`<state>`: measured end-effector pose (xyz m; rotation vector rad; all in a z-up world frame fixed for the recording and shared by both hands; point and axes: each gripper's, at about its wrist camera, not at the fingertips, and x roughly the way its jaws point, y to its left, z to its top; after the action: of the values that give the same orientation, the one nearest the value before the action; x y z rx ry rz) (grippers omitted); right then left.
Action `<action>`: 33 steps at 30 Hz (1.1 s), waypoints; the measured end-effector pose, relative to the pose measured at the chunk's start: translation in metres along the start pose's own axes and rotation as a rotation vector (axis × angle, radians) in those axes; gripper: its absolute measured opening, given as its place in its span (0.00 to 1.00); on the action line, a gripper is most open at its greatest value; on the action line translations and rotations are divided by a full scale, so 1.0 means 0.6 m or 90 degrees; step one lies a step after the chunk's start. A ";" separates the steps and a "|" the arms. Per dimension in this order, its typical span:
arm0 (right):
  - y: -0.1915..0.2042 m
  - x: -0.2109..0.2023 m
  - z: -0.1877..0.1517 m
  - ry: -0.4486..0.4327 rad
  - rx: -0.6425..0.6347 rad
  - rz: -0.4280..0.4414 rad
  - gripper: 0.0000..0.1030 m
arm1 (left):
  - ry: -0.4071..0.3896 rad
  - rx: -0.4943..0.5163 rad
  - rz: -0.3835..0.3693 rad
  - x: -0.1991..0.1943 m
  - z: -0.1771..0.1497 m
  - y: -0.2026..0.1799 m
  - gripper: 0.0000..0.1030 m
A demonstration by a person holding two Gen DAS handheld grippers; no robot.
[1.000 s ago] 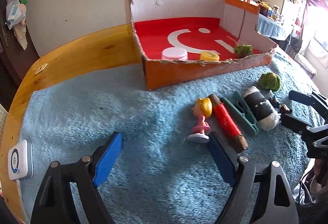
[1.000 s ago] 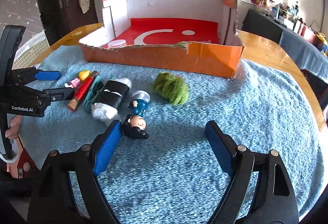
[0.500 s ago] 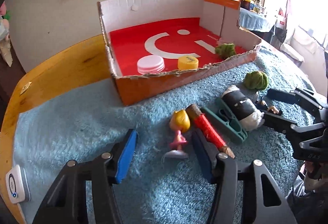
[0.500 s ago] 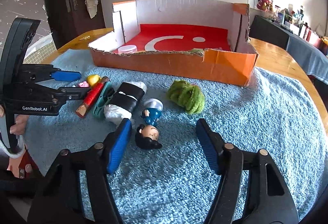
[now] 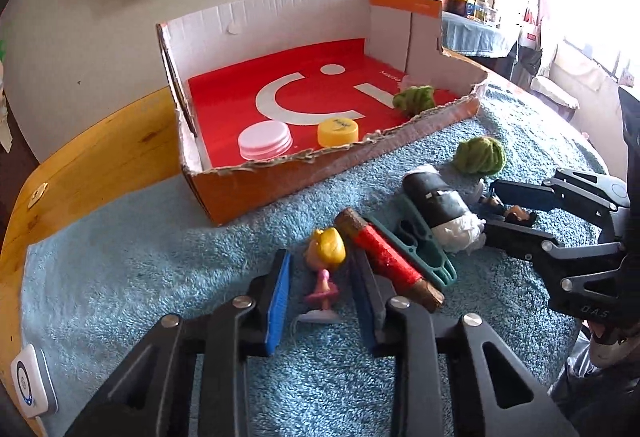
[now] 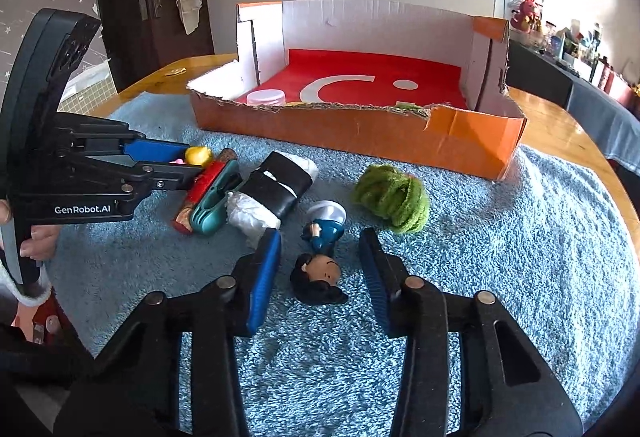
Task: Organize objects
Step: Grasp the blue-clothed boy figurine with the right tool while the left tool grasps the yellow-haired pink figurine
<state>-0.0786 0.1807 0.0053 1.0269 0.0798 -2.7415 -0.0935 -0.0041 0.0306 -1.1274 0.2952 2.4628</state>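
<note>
Jaws closing round blonde figurine (image 5: 325, 277) (red stick (image 5: 390, 260) touching), towel (image 5: 160, 257) leftward bare.

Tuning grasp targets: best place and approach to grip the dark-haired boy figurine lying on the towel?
Grip the boy figurine across its blue torso, coming from above with a finger on each side. It lies flat on the blue towel, its big round head nearest the right gripper and likely to slip. The closing jaws already straddle it, not yet touching.

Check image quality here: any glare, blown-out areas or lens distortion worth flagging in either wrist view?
Left wrist view: window light blows out the upper right corner, and fisheye bends the wooden table edge. Right wrist view: evenly lit, dark vignette in the corners, cardboard box and blue towel sharp, no motion blur.
</note>
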 end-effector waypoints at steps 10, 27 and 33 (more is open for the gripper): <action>-0.002 0.000 0.000 -0.004 0.005 0.005 0.23 | -0.020 0.006 0.005 0.000 -0.005 -0.004 0.22; -0.008 -0.029 0.018 -0.038 0.019 0.027 0.23 | -0.071 -0.025 -0.021 -0.064 0.000 -0.007 0.22; -0.011 -0.029 0.017 -0.034 0.023 0.027 0.23 | -0.078 -0.025 -0.016 -0.081 0.001 -0.004 0.22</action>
<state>-0.0739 0.1893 0.0241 0.9534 -0.0010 -2.7387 -0.0644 -0.0156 0.0675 -0.9843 0.1953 2.5126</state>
